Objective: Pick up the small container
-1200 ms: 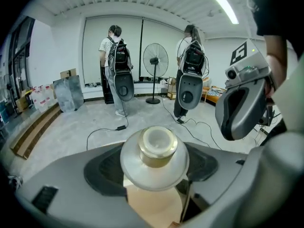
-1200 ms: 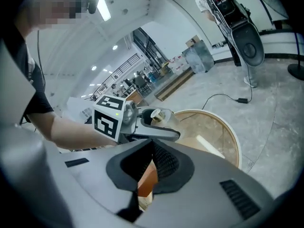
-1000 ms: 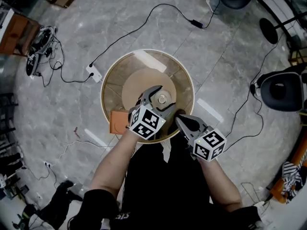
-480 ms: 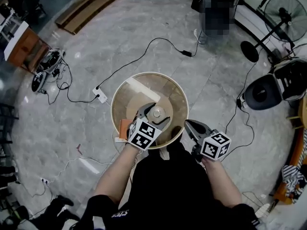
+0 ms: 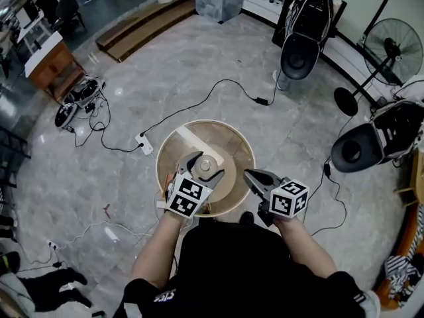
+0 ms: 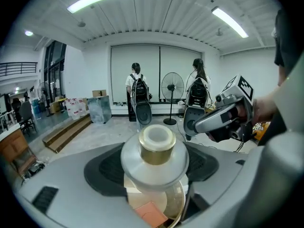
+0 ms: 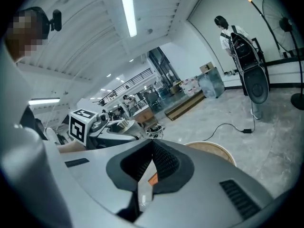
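Raised off the round bench (image 5: 233, 150), the small container (image 6: 154, 150) is pinched by the left gripper (image 5: 203, 167) jaws, the right gripper (image 5: 249, 175) jaws pressed together.

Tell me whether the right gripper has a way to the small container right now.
Probably not for a grasp: the left gripper clamps the small container by its sides, and the right gripper sits beside it, shut. Only the container's capped top looks free.
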`<move>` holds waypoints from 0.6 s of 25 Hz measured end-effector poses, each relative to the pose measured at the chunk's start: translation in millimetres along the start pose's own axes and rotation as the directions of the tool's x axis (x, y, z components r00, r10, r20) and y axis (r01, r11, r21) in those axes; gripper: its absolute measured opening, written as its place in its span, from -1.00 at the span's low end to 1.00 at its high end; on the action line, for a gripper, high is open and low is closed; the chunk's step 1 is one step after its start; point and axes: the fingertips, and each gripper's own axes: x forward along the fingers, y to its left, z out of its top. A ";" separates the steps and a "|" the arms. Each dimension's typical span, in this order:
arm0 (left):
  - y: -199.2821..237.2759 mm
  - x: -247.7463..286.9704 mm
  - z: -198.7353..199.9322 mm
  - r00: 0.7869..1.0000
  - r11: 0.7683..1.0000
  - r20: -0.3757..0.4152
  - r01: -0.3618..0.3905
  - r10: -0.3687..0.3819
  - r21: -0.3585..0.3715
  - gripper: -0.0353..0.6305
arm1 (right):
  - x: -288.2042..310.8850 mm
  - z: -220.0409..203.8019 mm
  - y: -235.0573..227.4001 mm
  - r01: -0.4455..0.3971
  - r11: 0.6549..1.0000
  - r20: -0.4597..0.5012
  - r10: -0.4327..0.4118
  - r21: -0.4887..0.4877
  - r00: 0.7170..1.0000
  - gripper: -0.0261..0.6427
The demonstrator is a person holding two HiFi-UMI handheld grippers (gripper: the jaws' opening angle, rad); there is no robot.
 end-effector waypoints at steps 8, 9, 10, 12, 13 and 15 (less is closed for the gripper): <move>-59.8 12.0 55.0 0.995 0.992 0.011 -0.094 0.096 -0.084 0.15 | -81.1 41.6 -38.7 -0.033 0.990 -0.002 0.034 -0.139 0.999 -0.88; -67.7 13.6 60.8 0.994 0.991 0.013 -0.103 0.105 -0.083 0.15 | -90.7 41.4 -44.8 -0.031 0.989 0.002 0.032 -0.144 0.999 -0.88; -75.8 15.2 65.1 0.994 0.990 0.015 -0.109 0.111 -0.084 0.15 | -100.1 41.1 -50.2 -0.024 0.988 0.010 0.026 -0.153 1.000 -0.88; -91.4 19.2 70.9 0.993 0.989 0.017 -0.117 0.119 -0.092 0.15 | -116.8 42.1 -59.2 -0.001 0.984 0.036 0.008 -0.178 0.999 -0.88; -98.0 21.8 73.4 0.992 0.988 0.019 -0.120 0.122 -0.099 0.15 | -123.3 43.5 -62.5 0.005 0.982 0.051 0.005 -0.188 0.999 -0.88; -107.9 26.9 78.4 0.991 0.985 0.026 -0.127 0.131 -0.114 0.15 | -132.2 46.9 -65.5 -0.003 0.980 0.076 0.019 -0.200 0.997 -0.88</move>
